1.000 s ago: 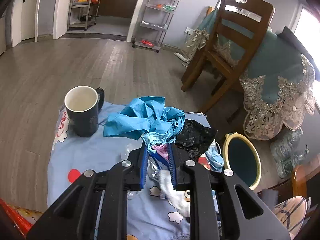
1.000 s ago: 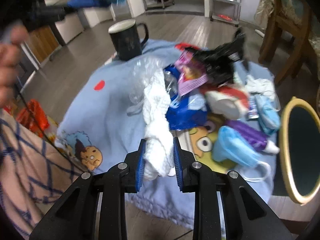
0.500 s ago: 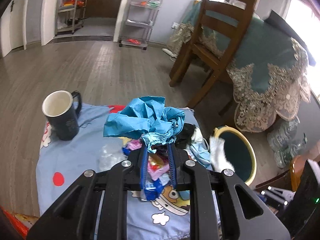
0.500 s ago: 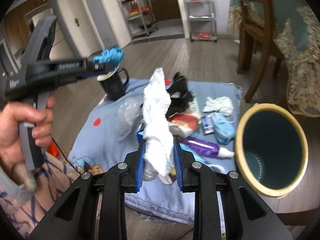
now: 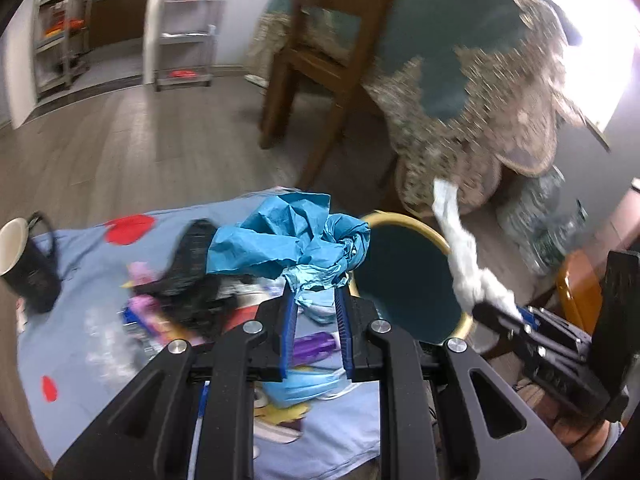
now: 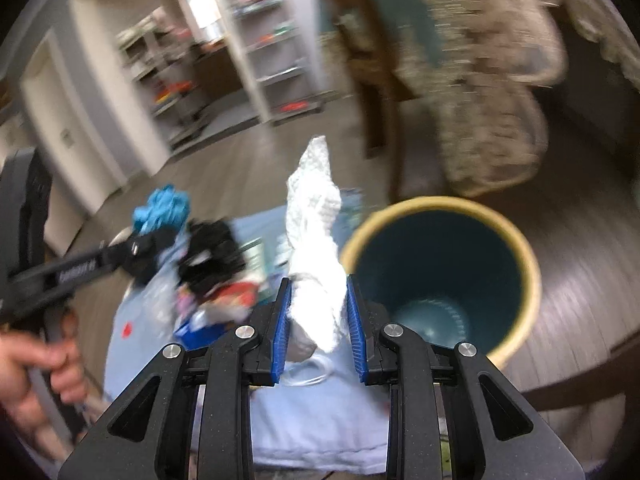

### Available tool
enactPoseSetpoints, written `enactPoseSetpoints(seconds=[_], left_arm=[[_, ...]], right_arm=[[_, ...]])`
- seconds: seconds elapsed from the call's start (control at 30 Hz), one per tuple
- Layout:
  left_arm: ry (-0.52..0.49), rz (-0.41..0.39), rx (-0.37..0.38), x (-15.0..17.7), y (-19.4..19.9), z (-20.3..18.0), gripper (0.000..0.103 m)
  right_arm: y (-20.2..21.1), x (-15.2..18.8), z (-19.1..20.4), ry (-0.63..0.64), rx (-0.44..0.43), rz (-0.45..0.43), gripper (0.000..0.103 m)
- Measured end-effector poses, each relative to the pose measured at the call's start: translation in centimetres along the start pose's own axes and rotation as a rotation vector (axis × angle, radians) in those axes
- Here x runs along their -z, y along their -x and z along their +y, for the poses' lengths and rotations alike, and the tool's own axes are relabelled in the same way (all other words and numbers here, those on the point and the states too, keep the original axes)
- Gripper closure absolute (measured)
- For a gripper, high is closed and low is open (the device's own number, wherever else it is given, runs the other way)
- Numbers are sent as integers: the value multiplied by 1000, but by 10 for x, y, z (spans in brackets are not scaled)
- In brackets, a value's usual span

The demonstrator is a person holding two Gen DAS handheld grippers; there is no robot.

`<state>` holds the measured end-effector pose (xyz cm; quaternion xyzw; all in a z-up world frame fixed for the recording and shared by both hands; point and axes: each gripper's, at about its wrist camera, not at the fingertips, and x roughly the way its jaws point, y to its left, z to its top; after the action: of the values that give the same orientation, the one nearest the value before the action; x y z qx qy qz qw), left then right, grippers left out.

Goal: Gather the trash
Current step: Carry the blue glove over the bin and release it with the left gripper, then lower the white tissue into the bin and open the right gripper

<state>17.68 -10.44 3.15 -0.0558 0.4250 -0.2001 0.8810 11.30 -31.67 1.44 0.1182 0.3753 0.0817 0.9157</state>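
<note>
The left tool (image 5: pixel 314 312) is closed down narrow on the lower edge of a crumpled blue paper (image 5: pixel 292 240), which bunches up above and ahead of its tips. The right tool (image 6: pixel 318 312) is also closed on a load, a white cloth (image 6: pixel 316 248) whose loose end stands up ahead of its fingers (image 6: pixel 280 328). Both pieces are clear of the table (image 5: pixel 80 280).

The waste bin (image 6: pixel 528 280) stands just to the right of the right tool's tips, its mouth open and seemingly empty. From the left wrist view the bin sits ahead and right of the left tool, partly behind the blue paper.

Both pieces look very light and soft. The paper should crush and spring back a little, so a pinch on a folded edge (as here) ought to hold, though a thin single layer could tear or slide out. The cloth is limp and will flop whichever way the tool tips. It is gripped near one end, so the free end may swing and catch the bin rim. Neither is fragile, and neither needs a firm squeeze.

More trash lies on the table beyond and left of the right tool: a black plastic bag (image 6: pixel 208 256), wrappers, a purple tube (image 5: pixel 312 344) below the left tool. A dark mug (image 5: pixel 24 264) stands far left of the left tool (not trash, I would judge).
</note>
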Motion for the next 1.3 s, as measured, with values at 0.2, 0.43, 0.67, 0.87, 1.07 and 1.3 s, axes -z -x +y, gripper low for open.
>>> enactPoseSetpoints(seconds=[0.2, 0.43, 0.67, 0.87, 1.07, 1.3], left_arm=[[-115, 68, 58, -3, -48, -49, 85], [-186, 149, 84, -4, -103, -84, 85], [-232, 228, 121, 4, -154, -98, 85], [-217, 299, 145, 15, -176, -97, 84], [-198, 304, 132, 13, -178, -92, 71], [-144, 247, 119, 0, -146, -76, 57]], right_arm=[[11, -4, -35, -128, 98, -64, 75], [7, -3, -68, -258, 122, -59, 75], [6, 0, -85, -339, 132, -52, 75], [0, 2, -87, -349, 128, -32, 75], [-10, 3, -88, -348, 123, -4, 75], [-25, 6, -85, -333, 121, 49, 74]])
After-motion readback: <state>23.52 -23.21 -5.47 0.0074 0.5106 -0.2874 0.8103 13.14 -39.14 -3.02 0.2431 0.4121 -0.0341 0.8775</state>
